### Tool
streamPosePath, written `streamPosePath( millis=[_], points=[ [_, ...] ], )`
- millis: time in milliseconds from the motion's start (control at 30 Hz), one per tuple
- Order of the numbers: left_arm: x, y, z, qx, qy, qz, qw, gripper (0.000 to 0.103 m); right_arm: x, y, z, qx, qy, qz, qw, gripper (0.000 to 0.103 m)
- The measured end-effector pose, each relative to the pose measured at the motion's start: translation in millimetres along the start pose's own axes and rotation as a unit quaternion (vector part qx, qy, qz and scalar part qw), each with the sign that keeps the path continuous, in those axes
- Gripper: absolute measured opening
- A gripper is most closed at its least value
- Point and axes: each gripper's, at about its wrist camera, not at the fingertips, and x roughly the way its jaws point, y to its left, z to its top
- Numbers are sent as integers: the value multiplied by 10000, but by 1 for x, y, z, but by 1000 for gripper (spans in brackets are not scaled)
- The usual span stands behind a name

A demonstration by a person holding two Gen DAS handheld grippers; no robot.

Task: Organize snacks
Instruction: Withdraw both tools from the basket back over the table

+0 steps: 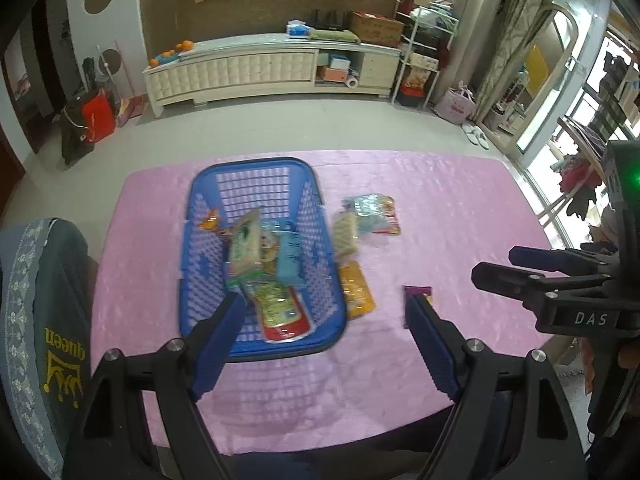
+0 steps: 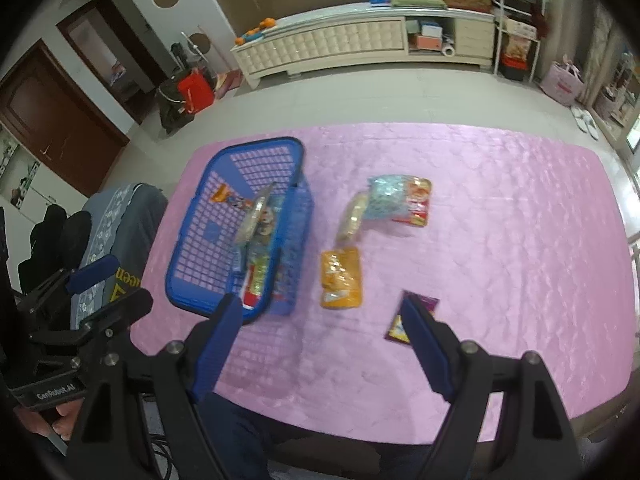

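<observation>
One pink table, cream sideboard behind

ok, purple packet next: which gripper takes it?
Right, probably. The purple packet lies at the right gripper's finger, far from the basket; jaws open and empty.

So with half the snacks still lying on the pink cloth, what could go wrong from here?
Three things, perhaps. The packets in the blue basket are piled loosely, some leaning on edge, so adding more could tip one out. The light blue packet overlaps the red one, so a grab might lift both. The purple packet lies flat on the tablecloth, hard for the open right gripper to pinch.
</observation>
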Motion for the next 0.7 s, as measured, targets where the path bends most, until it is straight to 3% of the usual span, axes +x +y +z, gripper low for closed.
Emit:
streamPosePath(
  millis=[300, 467, 700],
  points=[
    [45, -53, 4, -1, 507, -319, 9982, 81, -2, -57, -10, 298, 86, 36, 9995, 85],
    [80, -75, 7, -146, 949, -357, 9947, 81, 9, -84, -13, 490, 316, 282, 9979, 85],
    [117, -98, 10, -105, 1160, -294, 9928, 81, 31, -112, -14, 539, 453, 247, 9972, 85]
  ],
)
